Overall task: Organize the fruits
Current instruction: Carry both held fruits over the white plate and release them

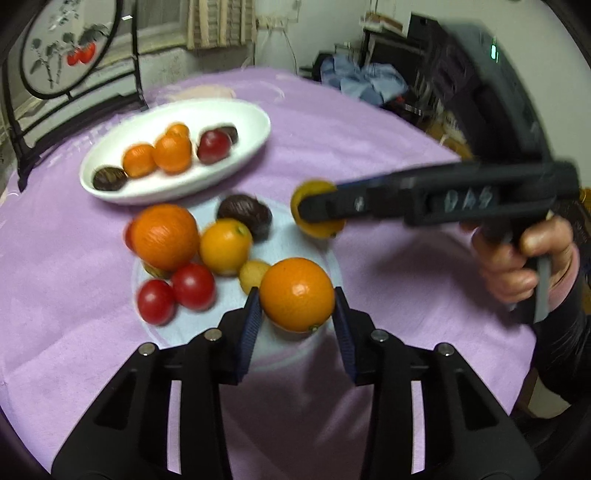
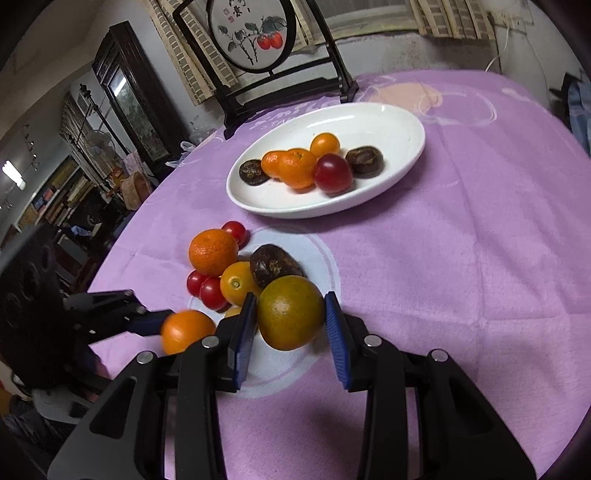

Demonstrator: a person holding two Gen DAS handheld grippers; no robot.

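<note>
My left gripper (image 1: 297, 298) is shut on an orange (image 1: 297, 294) and holds it above the cloth; the orange also shows in the right wrist view (image 2: 186, 330). My right gripper (image 2: 290, 313) is shut on a greenish-yellow orange (image 2: 290, 312), which also shows in the left wrist view (image 1: 318, 226). A loose pile lies on the cloth: a large orange (image 1: 165, 236), a yellow citrus (image 1: 225, 246), two cherry tomatoes (image 1: 176, 295) and a dark brown fruit (image 1: 245, 213). A white oval plate (image 1: 251, 122) holds several small oranges, a red fruit and two dark fruits.
A round table carries a purple cloth (image 2: 461, 258). A black-framed painted screen (image 2: 255, 33) stands at the far edge behind the plate (image 2: 402, 122). Furniture and clutter surround the table.
</note>
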